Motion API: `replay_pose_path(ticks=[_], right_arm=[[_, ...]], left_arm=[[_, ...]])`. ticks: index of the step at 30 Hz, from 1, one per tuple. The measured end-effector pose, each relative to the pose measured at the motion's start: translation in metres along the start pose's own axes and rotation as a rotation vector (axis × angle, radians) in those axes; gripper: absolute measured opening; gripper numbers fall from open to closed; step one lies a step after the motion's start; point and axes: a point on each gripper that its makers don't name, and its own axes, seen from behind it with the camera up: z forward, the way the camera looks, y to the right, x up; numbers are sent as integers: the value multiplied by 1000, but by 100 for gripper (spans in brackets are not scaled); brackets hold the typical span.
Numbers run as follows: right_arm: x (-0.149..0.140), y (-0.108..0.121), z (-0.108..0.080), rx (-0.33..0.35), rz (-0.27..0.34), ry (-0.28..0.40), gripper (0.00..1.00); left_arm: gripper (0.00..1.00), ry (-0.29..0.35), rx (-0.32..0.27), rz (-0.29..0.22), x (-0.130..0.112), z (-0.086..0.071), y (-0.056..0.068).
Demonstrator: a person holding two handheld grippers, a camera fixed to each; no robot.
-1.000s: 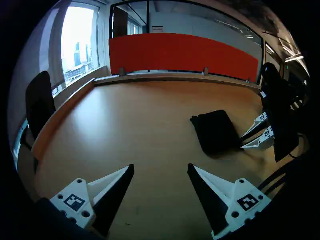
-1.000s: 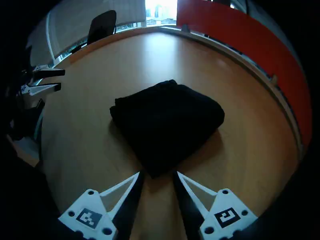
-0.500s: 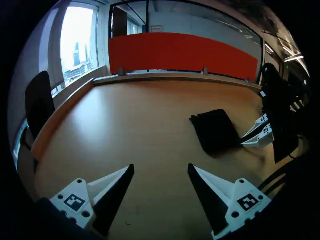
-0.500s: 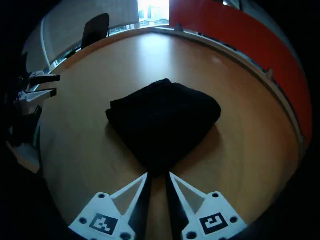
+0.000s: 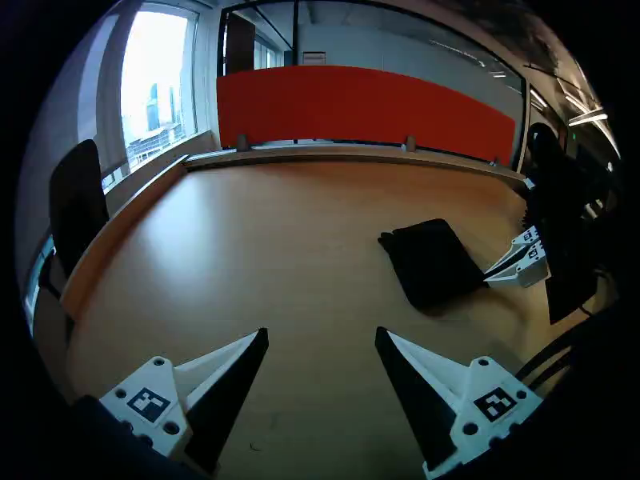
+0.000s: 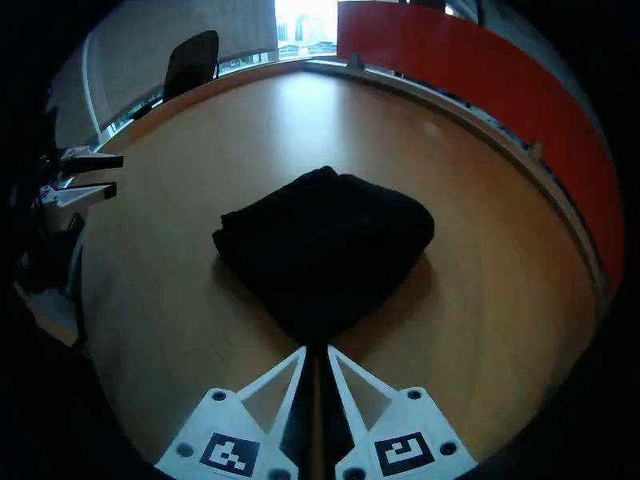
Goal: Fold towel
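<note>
**Right jaws at the towel's corner**

The folded black towel (image 6: 324, 240) lies on the worktop (image 5: 264, 232). Your right gripper (image 6: 316, 356) has its jaws narrowed to a slit at the towel's near corner. Your left gripper (image 5: 320, 336), well apart, gapes wide and empty.

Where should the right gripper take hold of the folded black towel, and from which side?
Probably the near corner of the towel, which points at the right gripper. Come low from that side, along the table: the folded layers narrow there, so the fingers can span them.
</note>
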Motion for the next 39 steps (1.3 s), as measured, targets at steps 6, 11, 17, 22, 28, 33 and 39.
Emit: replay_pose_path(ticks=[6, 11, 17, 22, 28, 33, 39], right_arm=[[18, 6, -9, -14, -29, 21, 3], [50, 14, -20, -32, -68, 63, 3], [94, 23, -37, -37, -88, 122, 3], [126, 32, -54, -47, -131, 165, 3], [156, 41, -73, -55, -165, 202, 3], [168, 49, -86, -64, -171, 224, 3], [172, 60, -97, -85, -175, 233, 3]], left_arm=[[99, 7, -4, 3, 2, 0, 1], [99, 17, -10, 7, 7, 0, 2], [99, 35, -15, 18, 16, 0, 2], [99, 49, -18, 20, 25, -1, 2], [99, 62, -22, 20, 31, -3, 2], [99, 64, -27, 24, 33, -4, 4], [100, 68, -32, 25, 35, -5, 7]])
